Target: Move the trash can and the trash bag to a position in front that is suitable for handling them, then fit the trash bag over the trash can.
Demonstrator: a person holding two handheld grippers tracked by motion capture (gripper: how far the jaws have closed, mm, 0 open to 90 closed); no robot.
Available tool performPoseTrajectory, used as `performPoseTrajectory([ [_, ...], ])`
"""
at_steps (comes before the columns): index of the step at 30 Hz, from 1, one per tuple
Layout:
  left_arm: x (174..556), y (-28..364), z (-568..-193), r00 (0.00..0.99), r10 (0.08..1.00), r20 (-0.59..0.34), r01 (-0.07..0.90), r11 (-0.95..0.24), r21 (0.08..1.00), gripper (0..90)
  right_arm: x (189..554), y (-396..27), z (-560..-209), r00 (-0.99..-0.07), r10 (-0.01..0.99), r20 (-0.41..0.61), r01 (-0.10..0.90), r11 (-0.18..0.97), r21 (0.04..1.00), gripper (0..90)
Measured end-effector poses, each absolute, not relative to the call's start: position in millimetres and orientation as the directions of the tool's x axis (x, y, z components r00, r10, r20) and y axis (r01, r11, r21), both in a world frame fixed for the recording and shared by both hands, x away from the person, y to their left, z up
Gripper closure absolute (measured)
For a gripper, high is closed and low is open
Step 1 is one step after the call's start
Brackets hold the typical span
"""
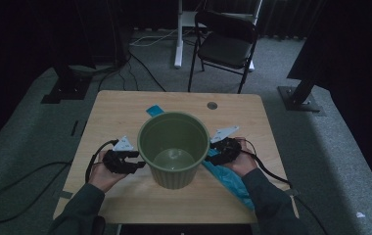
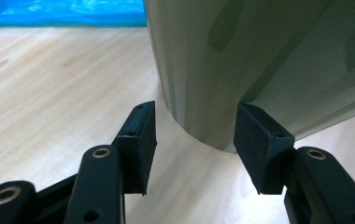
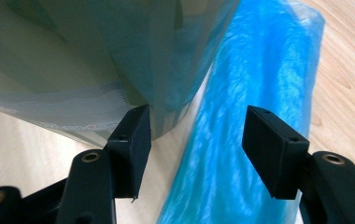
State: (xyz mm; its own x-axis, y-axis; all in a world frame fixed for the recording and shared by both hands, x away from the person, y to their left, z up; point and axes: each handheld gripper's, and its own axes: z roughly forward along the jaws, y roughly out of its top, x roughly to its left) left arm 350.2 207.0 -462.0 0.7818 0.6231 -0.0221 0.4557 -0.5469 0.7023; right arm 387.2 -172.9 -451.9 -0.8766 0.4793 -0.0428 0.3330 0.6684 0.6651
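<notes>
Count: 1 green bucket (image 1: pixel 173 147), 1 blue bag (image 1: pixel 230 180) under it, 2 tongs – left (image 1: pixel 137 160), right (image 1: pixel 207 154), 1 bench (image 1: pixel 125 110), 1 black folding chair (image 1: pixel 225 41) behind.

My light wooden table (image 1: pixel 125 105) stands on grey carpet (image 1: pixel 321 147) in a dim room, with dark curtains, I think, closing off the back. A black folding chair (image 1: pixel 225 44) faces me beyond the far edge, beside a white post (image 1: pixel 178 34). Black cables (image 1: pixel 140 68) trail over the floor, and dark stand bases (image 1: pixel 301 98) sit on either side.
</notes>
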Motion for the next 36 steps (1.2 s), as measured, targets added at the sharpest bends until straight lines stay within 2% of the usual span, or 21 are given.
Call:
performPoseTrajectory([
  [5,366.9,206.5,-461.9,0.758,0.652,-0.025,0.487,-0.539,0.687,49.2,401.7,-171.2,-453.5,-0.864,0.504,-0.024,0.357,0.644,0.676,42.7],
  [9,375.1,206.7,-462.4,0.744,0.667,-0.028,0.505,-0.534,0.678,49.1,413.9,-167.3,-453.3,-0.849,0.526,-0.051,0.364,0.653,0.664,41.7],
  [14,375.5,213.8,-470.3,0.715,0.694,-0.084,0.524,-0.452,0.721,48.3,413.4,-170.7,-452.6,-0.846,0.529,-0.063,0.357,0.651,0.670,39.6],
  [18,372.5,219.1,-474.0,0.704,0.707,-0.064,0.529,-0.462,0.712,46.7,411.3,-179.4,-454.9,-0.834,0.547,-0.067,0.370,0.646,0.668,38.4],
  [24,372.8,232.2,-476.9,0.672,0.736,-0.087,0.549,-0.416,0.725,46.9,413.7,-200.8,-470.7,-0.799,0.600,-0.049,0.422,0.616,0.665,38.3],
  [31,372.7,235.8,-479.0,0.664,0.741,-0.104,0.556,-0.395,0.731,46.8,423.1,-212.3,-488.9,-0.767,0.639,-0.062,0.474,0.629,0.616,37.2],
  [36,372.8,234.1,-480.0,0.667,0.737,-0.108,0.554,-0.394,0.733,46.7,431.8,-220.8,-500.2,-0.747,0.665,-0.024,0.529,0.615,0.585,34.9],
])
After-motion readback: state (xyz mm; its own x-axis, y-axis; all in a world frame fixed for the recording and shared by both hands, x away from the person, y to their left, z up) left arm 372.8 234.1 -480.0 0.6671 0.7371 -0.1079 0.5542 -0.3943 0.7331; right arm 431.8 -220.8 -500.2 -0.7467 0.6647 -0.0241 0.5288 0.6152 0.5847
